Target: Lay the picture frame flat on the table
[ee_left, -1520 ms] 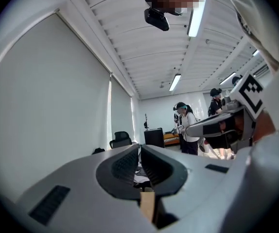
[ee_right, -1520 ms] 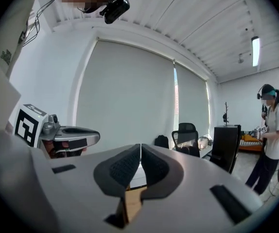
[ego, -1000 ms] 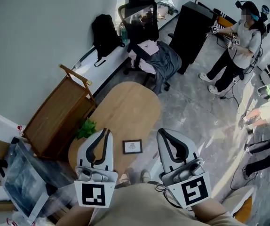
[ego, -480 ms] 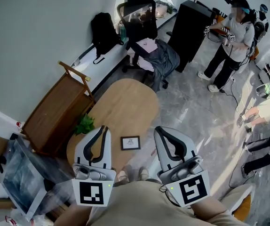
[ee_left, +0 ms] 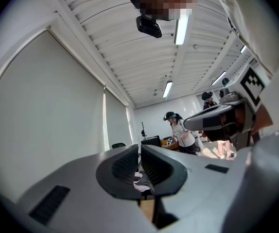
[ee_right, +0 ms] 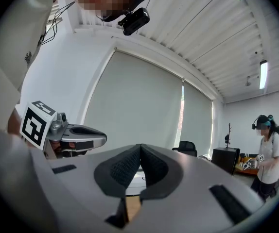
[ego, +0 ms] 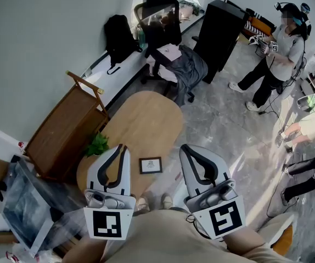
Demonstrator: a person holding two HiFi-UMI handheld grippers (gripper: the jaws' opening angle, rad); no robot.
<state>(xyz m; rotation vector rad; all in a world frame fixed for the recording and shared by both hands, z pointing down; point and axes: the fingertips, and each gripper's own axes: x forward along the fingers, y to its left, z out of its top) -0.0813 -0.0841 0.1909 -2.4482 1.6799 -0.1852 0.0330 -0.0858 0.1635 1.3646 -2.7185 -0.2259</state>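
Open tabletop (ego: 146, 116) around picture frame (ego: 151, 165); plant (ego: 97, 144) at left edge, wooden cart (ego: 64, 127) beside it, office chair (ego: 171, 64) at far end

A grey marbled floor (ego: 229, 130) ran under the whole room, with a bright patch of sunlight (ego: 245, 163) at the right. A plain pale wall (ego: 37, 32) stood at the left, and a long white counter (ego: 125, 70) ran along it with a black backpack (ego: 118, 40) on top. A black office chair (ego: 160, 10) stood beside the counter, near a heap of grey clothes (ego: 187, 70) and a tall black cabinet (ego: 218, 32). The oval wooden bench (ego: 146, 119) sat just beside a brown wooden cart (ego: 64, 127), with a small green plant (ego: 98, 145) between them. A person (ego: 275, 53) stood far off at the right. Strip lights (ee_left: 181, 28) lit the ribbed white ceiling (ee_left: 130, 47), and grey blinds (ee_right: 134, 110) covered the windows.
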